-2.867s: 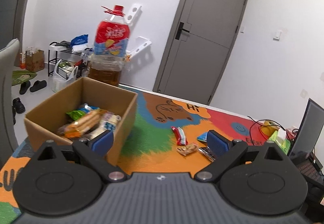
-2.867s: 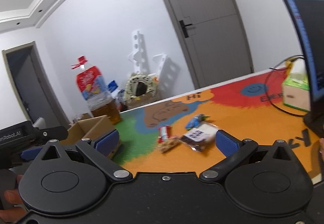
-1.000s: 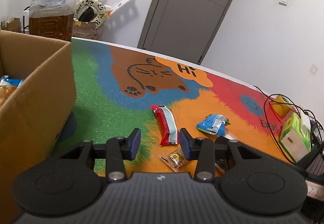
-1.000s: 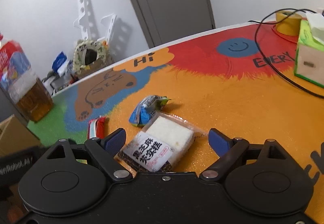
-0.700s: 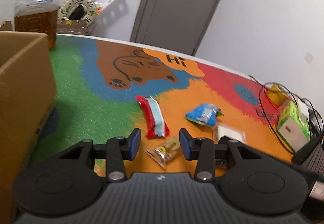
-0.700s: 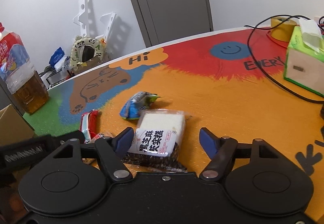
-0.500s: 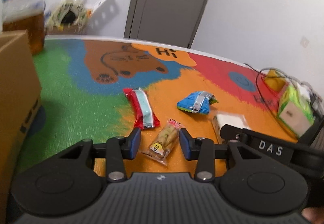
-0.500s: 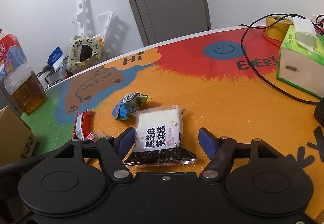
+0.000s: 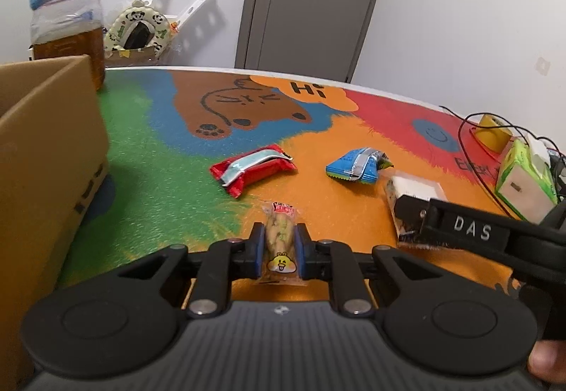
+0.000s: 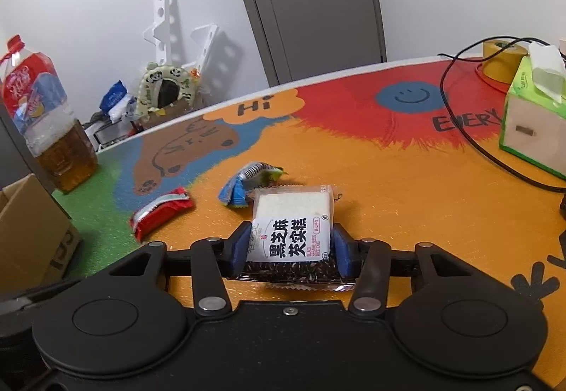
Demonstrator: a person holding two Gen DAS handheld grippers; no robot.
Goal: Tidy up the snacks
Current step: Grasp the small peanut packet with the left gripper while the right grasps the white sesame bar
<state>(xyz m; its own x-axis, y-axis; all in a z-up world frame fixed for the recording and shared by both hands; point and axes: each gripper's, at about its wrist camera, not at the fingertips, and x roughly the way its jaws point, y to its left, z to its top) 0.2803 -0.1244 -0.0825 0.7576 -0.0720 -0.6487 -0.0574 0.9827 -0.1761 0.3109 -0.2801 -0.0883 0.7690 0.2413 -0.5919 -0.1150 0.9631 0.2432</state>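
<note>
Because the cardboard box (image 9: 46,157) stands at the far left with its top open, it reads as the bin the loose snacks are meant for, and a big bottle of amber liquid (image 9: 67,16) stands just behind it. On the colourful mat that covers the surface (image 9: 148,157), a red wrapper with a silver stripe (image 9: 253,170) lies flat and untouched, near the middle. Just this side of it, the left tool (image 9: 279,249) has clamped its blue pads on the small clear packet (image 9: 279,235), a slim pouch of pale biscuit sticks with a yellow cartoon face on its near end and a red crimped seal at the far end. The pads press its long sides, so the packet points straight ahead; it appears to be still resting on the mat. Further right a crumpled blue packet (image 9: 355,166) lies by itself, just beyond the corner of the rice cake pack (image 10: 292,231). That pack is flat and squarish, clear film over a white block, with a white label in bold black characters and a dark seeded band at the near edge. The right tool (image 10: 292,249) straddles it across its width, jaws closing and the pads already at both edges, the pack flat on the mat. At the far right a green tissue box (image 10: 530,122) and a black cable (image 10: 470,139) sit well apart from the snacks.
</note>
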